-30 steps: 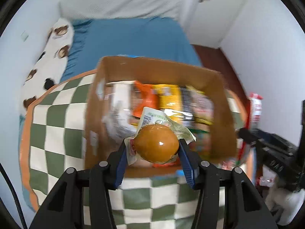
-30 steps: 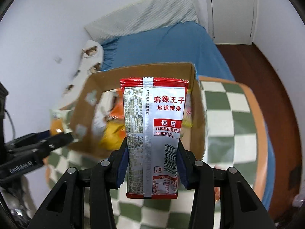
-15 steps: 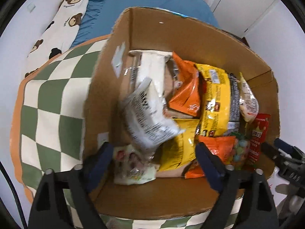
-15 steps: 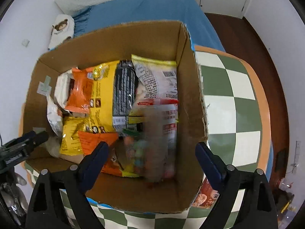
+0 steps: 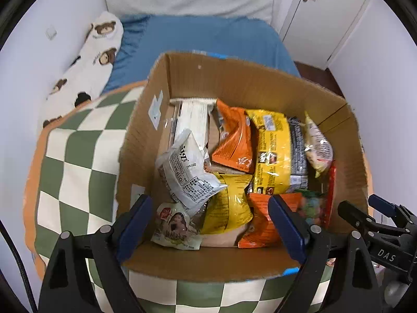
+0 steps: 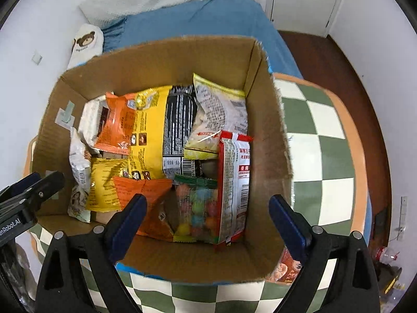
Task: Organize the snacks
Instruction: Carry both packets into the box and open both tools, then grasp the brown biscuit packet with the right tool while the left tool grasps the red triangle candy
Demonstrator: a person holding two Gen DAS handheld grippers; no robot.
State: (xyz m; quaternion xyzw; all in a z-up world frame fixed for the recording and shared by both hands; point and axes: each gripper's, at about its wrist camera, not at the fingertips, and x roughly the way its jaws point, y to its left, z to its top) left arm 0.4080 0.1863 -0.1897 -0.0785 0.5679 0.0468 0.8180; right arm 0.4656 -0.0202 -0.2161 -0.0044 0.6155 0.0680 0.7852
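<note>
box: a cardboard box stands open on the checked cloth at the foot of a bed; it is nearly full of snack packs.
red pack: the red-and-white pack stands on edge against the box's right wall, beside a clear bag of coloured sweets; nothing grips it.
pale pack: a small pale pack with a picture on it lies in the near left corner of the box, under the edge of a white pack.
right gripper: the right gripper hangs over the near right part of the box, its jaws wide and bare; they have just been opening, and nothing is between them.
left gripper: the left gripper hangs over the near left part, jaws likewise wide and bare after opening just now.
step: both packs appear to be dropped in; this looks like the release at the end of a placing step.
leftover: a reddish pack shows on the cloth just outside the box's near right corner.
next: likely lift both grippers clear of the box walls, then reach for what is left outside; the right one is the nearer to that reddish pack.
</note>
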